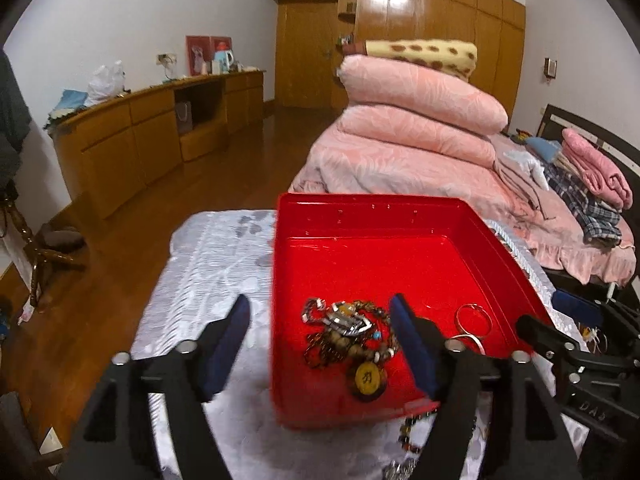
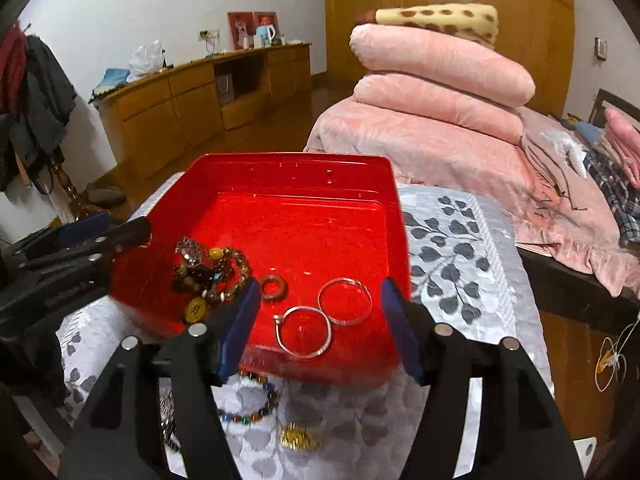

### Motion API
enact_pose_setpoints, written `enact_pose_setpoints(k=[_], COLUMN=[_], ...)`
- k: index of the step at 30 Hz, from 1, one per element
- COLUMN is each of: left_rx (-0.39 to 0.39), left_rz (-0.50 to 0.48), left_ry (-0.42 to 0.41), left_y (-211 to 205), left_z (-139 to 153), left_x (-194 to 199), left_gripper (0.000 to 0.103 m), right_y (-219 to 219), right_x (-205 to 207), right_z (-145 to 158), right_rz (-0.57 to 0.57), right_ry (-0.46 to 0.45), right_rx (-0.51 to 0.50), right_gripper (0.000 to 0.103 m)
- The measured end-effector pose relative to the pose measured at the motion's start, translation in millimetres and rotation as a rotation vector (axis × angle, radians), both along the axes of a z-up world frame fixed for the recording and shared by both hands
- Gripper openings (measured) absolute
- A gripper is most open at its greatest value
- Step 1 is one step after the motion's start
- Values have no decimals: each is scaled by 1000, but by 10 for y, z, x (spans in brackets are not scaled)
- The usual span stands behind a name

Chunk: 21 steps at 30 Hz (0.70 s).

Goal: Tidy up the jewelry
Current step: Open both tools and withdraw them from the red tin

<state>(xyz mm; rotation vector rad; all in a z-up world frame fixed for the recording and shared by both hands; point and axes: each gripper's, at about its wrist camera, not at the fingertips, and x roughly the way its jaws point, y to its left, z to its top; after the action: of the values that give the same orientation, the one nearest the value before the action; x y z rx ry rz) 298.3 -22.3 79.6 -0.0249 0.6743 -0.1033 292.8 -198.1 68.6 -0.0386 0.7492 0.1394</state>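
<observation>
A red tray (image 1: 472, 236) (image 2: 384, 184) sits on a white leaf-patterned cloth. In it lie a tangle of bead strings with a yellow pendant (image 1: 352, 340) (image 2: 212, 276), a small brown ring (image 2: 273, 282) and two silver bangles (image 2: 345, 301) (image 1: 474, 318). My left gripper (image 1: 320, 348) is open and empty, straddling the tray's left wall above the tangle. My right gripper (image 2: 320, 328) is open and empty over the tray's near edge, above the bangles. A coloured bead bracelet (image 2: 256, 404) and a gold piece (image 2: 299, 436) lie on the cloth in front of the tray.
The cloth-covered table (image 2: 460, 248) stands beside a bed with pink quilts (image 1: 420, 120). A wooden sideboard (image 1: 140, 132) runs along the left wall. Each gripper shows at the edge of the other's view: the right one (image 1: 580, 344), the left one (image 2: 80, 248).
</observation>
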Motion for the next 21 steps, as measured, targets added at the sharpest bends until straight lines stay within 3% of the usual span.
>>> enact_pose_setpoints(k=[6, 11, 21], left_rx=[-17, 17, 58], left_rz=[34, 37, 42], left_ry=[-6, 35, 82], left_y=[184, 234, 269], left_z=[-9, -184, -441], left_x=[-389, -667, -1025], left_gripper=[88, 92, 92], right_y=[-67, -62, 72], right_x=[-446, -697, -1056], right_z=[-66, -205, -426], right_rz=[-2, -3, 32], right_ry=[-15, 16, 59], right_rx=[31, 45, 34], right_gripper=[67, 67, 67])
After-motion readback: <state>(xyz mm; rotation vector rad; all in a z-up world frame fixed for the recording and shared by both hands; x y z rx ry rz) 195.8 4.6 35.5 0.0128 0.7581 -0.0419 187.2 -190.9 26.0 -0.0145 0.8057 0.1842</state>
